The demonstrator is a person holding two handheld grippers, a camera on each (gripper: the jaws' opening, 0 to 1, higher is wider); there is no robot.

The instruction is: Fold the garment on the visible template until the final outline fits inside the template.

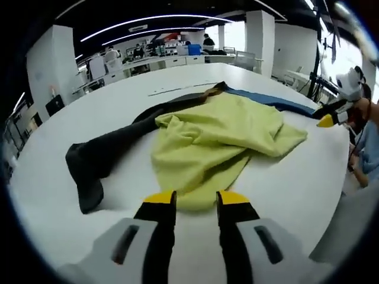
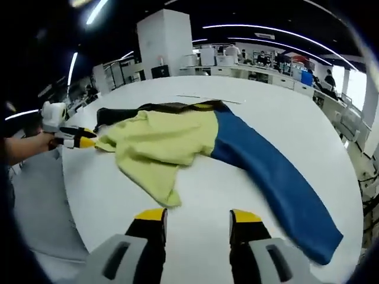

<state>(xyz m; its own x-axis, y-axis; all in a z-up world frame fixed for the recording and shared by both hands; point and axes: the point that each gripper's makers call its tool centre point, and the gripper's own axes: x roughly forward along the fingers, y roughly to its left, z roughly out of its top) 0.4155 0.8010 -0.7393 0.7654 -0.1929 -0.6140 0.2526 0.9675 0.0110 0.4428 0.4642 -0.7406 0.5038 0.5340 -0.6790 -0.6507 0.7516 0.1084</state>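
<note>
Directly ahead of left gripper (image 1: 196,197), jaws parted and empty: yellow garment (image 1: 219,139), hem nearest; right gripper (image 2: 198,215), likewise parted and empty, farther back.

In the left gripper view the left gripper (image 1: 196,198) rises from the bottom edge with its two yellow-tipped jaws parted by a narrow gap and nothing between them; the right gripper (image 1: 327,120) enters at the right edge, its yellow tips close together, carried by a person's hand. In the right gripper view the right gripper (image 2: 197,216) has its jaws spread wider and empty, and the left gripper shows at the left edge, held in a hand (image 2: 37,144) on an outstretched forearm.
</note>
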